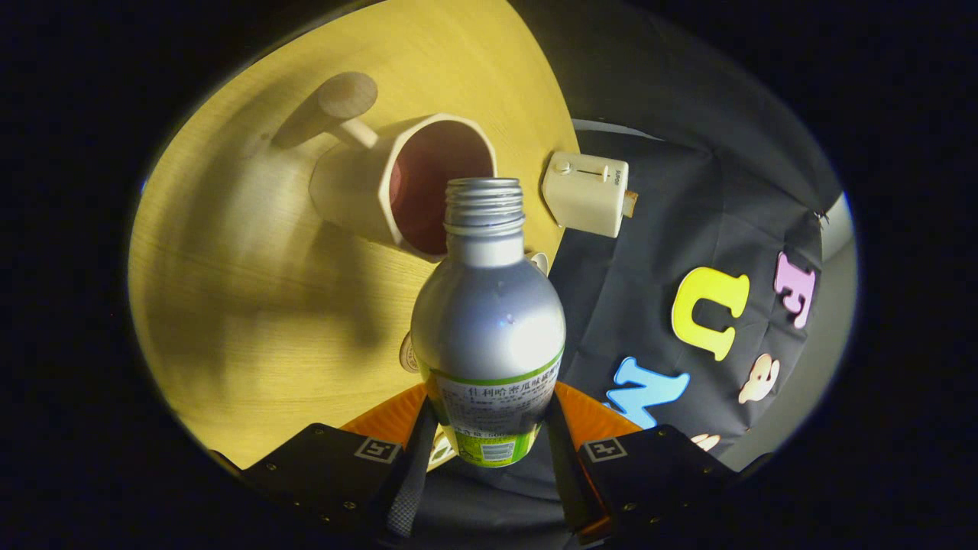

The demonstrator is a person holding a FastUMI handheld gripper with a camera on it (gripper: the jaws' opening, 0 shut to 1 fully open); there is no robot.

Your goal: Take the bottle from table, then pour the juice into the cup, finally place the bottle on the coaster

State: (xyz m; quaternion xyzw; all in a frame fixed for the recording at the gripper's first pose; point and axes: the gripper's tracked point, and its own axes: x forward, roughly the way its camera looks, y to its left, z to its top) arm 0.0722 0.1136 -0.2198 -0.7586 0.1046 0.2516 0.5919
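Observation:
My gripper (pixel 489 431) is shut on a silver metal bottle (pixel 489 321) with a green and white label, both fingers pressing on its lower body. The bottle's threaded neck (pixel 484 205) has no cap and points at the cup. The cup (pixel 405 191) is a pale faceted mug with a dark red inside and a round peg handle. It stands on the yellow wooden table (pixel 252 290) just beyond the bottle's mouth, which overlaps its rim. The whole scene looks rolled sideways. A pale round disc (pixel 407 354), perhaps the coaster, peeks from behind the bottle. I see no juice stream.
A cream box-shaped device (pixel 587 191) lies at the table's edge beside the cup. Past that edge hangs the black booth cloth (pixel 657 229). Bare tabletop stretches on the cup's other side.

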